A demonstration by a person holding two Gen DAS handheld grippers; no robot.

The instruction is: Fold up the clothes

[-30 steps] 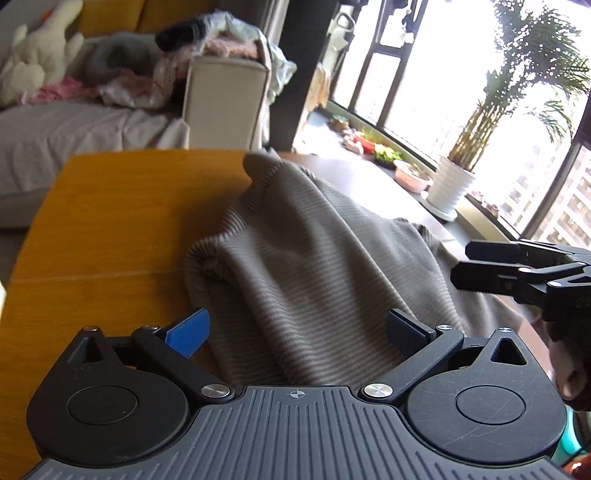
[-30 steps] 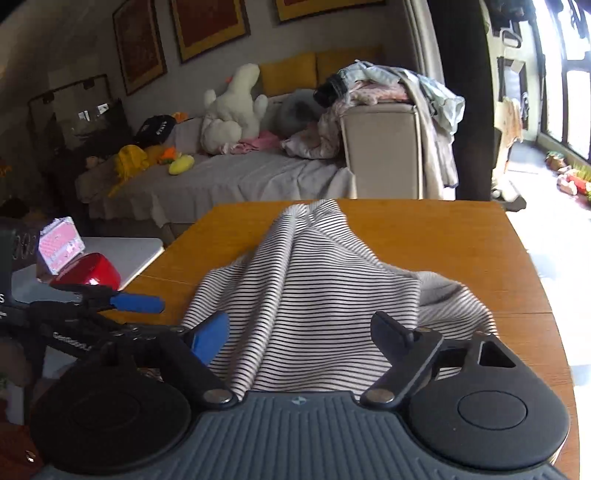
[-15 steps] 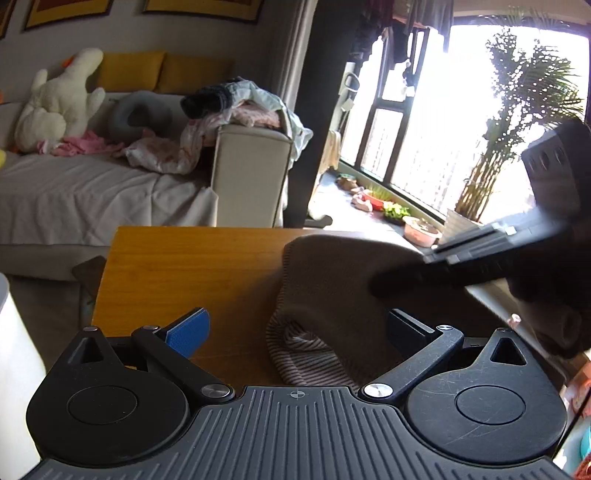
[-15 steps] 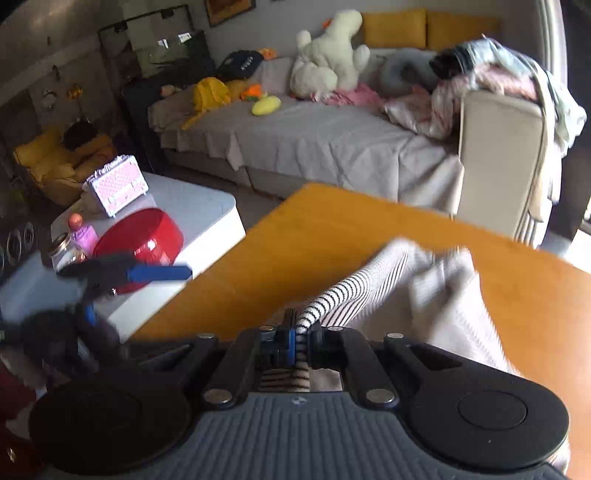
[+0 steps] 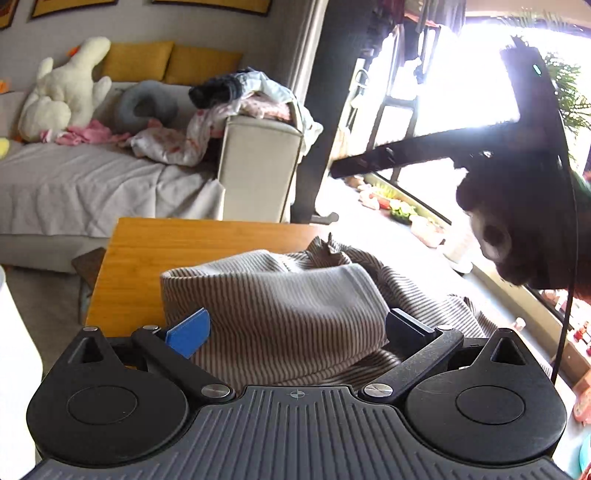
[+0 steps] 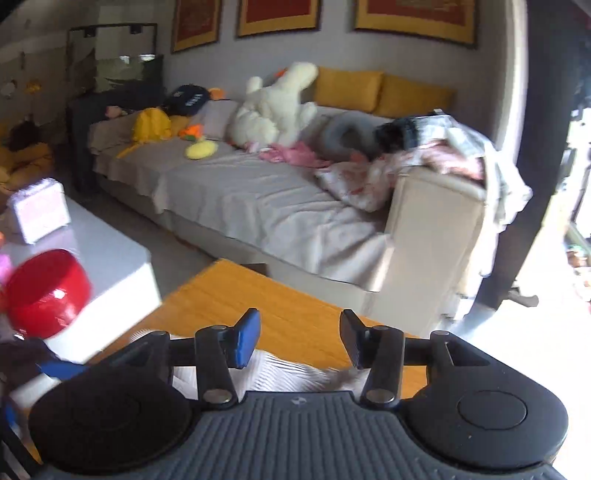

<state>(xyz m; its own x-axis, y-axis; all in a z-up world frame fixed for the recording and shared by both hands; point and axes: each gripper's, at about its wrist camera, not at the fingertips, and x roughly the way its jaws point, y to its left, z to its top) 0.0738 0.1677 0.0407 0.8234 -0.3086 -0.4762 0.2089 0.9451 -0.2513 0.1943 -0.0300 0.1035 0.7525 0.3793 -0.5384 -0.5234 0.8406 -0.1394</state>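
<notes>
mid-fold: striped garment (image 5: 280, 314) doubled between spread left gripper (image 5: 295, 328) jaws; right gripper (image 6: 299, 341) open, empty above. next: regrip folded edge.

sofa (image 6: 258, 199): grey cover, 2 yellow cushions | wall: framed pictures (image 6: 413, 18) | window (image 5: 461, 92): bright daylight

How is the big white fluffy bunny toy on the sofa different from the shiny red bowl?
The big white plush toy looks soft and furry; the glossy red bowl looks hard and shiny. The toy lies slumped on the grey-covered sofa against yellow cushions; the bowl sits on the low white table. The toy looks farther from the camera than the bowl. Both are away from the wooden table.
</notes>
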